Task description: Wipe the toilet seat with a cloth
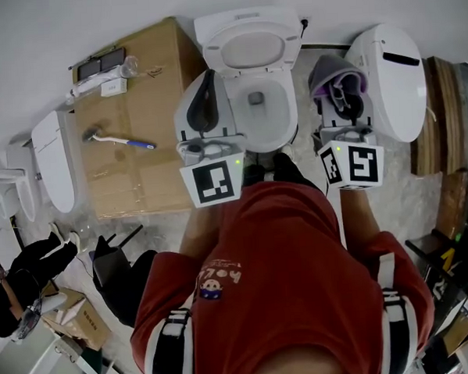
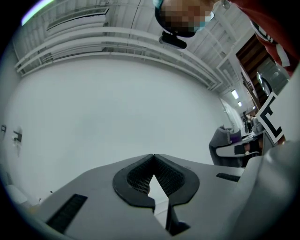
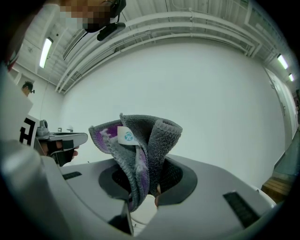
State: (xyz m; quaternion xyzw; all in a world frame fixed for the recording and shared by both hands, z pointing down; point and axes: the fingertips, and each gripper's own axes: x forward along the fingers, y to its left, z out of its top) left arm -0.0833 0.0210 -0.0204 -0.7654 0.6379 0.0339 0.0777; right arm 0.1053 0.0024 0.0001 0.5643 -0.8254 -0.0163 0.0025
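near the toilet seat (image 1: 290, 105), right gripper (image 3: 145, 187) pinches the cloth (image 3: 140, 150), left gripper (image 2: 153, 183) is closed empty; wiping seems not started.

Open toilet (image 1: 290, 103), right gripper (image 1: 345, 106) (clutching cloth (image 1: 331, 72))

The person wears a red shirt (image 1: 285, 273) with a small cartoon print (image 1: 215, 283) and black-and-white stripes (image 1: 170, 334) at the sleeves. The left gripper (image 2: 153, 157) and right gripper (image 3: 150, 164) are grey shells with black ribbed pads (image 2: 140, 180), each bearing a white cube (image 1: 213, 182) with black square markers.
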